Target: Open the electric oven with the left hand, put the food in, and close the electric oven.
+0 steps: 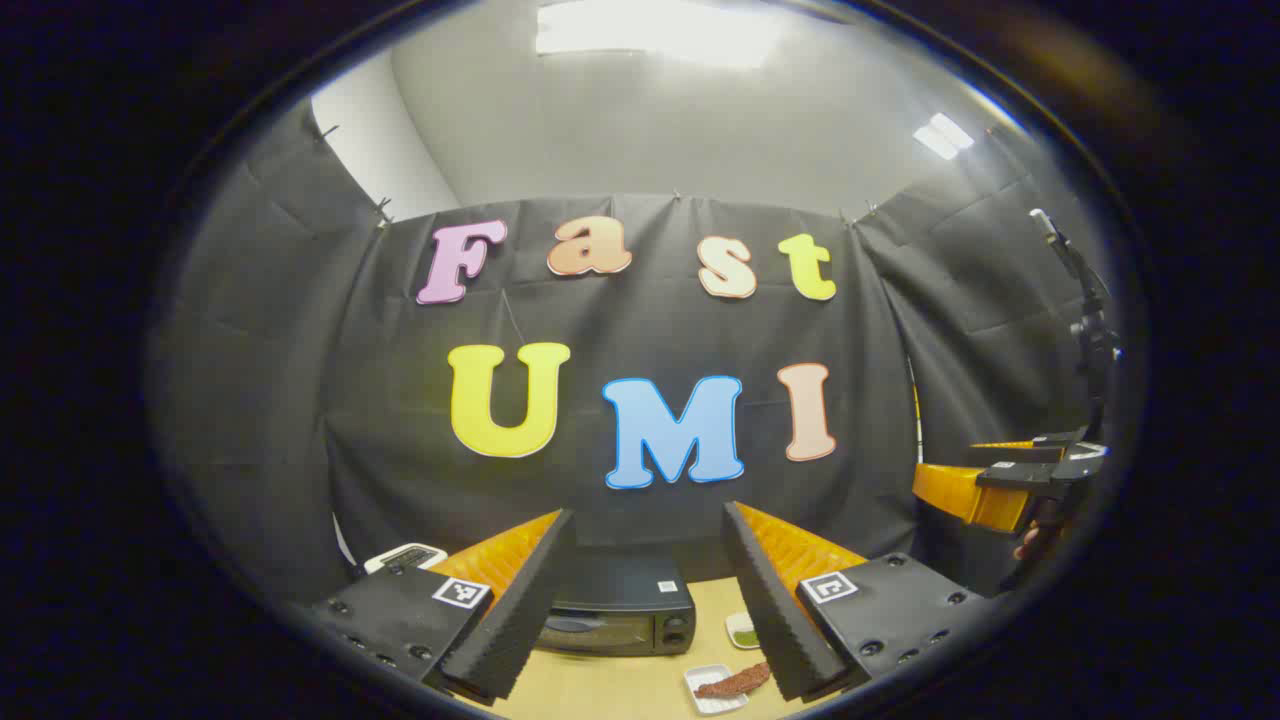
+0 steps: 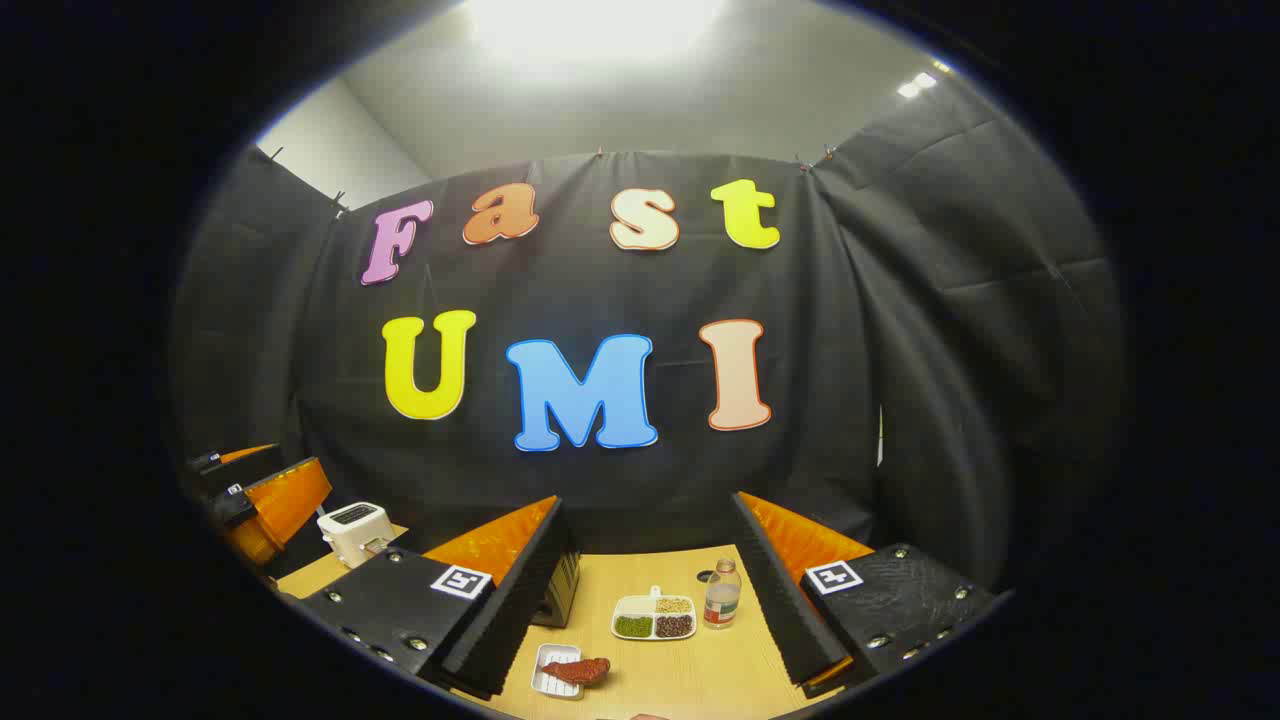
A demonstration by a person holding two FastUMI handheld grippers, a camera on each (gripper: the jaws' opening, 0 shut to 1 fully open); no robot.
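The black electric oven (image 1: 620, 610) stands at the back of the wooden table, door closed, seen between my left gripper's fingers. My left gripper (image 1: 648, 585) hangs open above the table with nothing between its fingers. In front of the oven to the right, a reddish-brown piece of food (image 1: 735, 682) lies on a small white dish (image 1: 712, 694). The right gripper view has that same food (image 2: 578, 669) on its dish (image 2: 552, 672) low down, with a corner of the oven (image 2: 562, 592) behind the left finger. My right gripper (image 2: 648, 585) is open and empty too.
A white toaster (image 2: 352, 530) sits at the table's far left. A white divided tray of beans (image 2: 655, 618) and a small bottle (image 2: 722, 595) stand right of the oven. The other gripper shows at the right edge (image 1: 985, 485) of the left gripper view.
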